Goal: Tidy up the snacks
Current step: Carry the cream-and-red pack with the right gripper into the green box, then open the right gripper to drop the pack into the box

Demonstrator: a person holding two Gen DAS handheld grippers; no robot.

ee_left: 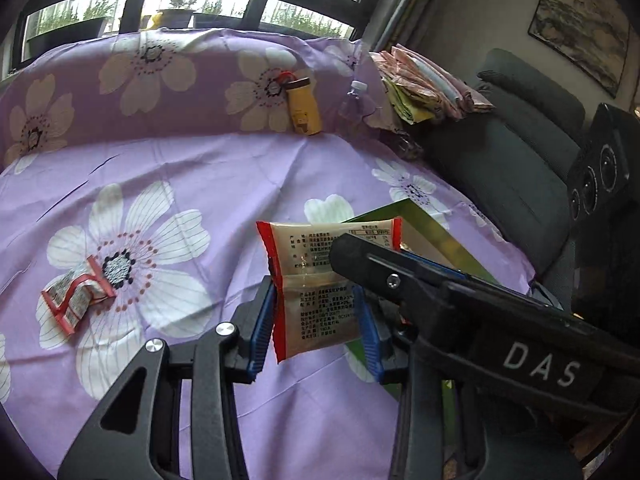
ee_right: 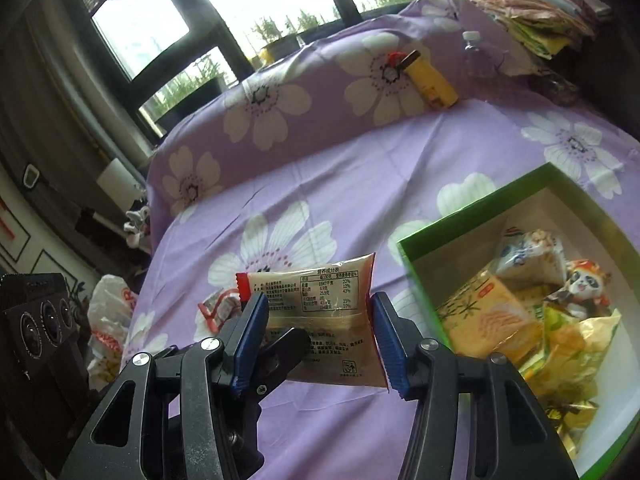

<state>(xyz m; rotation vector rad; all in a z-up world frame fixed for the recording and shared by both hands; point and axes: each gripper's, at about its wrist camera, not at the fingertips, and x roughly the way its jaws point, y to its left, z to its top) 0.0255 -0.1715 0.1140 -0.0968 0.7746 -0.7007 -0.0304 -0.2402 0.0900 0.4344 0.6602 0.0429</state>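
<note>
Beige snack packet (ee_left: 320, 284) raised above the purple floral bedsheet (ee_left: 192, 168), pinched by left tongs (ee_left: 316, 320) and right tongs (ee_right: 320, 336), beside green box (ee_right: 472, 208) of snacks.

The green box (ee_left: 436, 232) (mostly hidden behind the right claw (ee_left: 344, 256)) shows one corner.

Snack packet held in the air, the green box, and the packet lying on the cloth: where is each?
Held snack packet (ee_right: 320, 312): right wrist view, on its printed back.
Green box (ee_right: 472, 206): right wrist view, on its far rim.
Crumpled red-edged packet (ee_left: 76, 298): left wrist view, on its middle.
</note>
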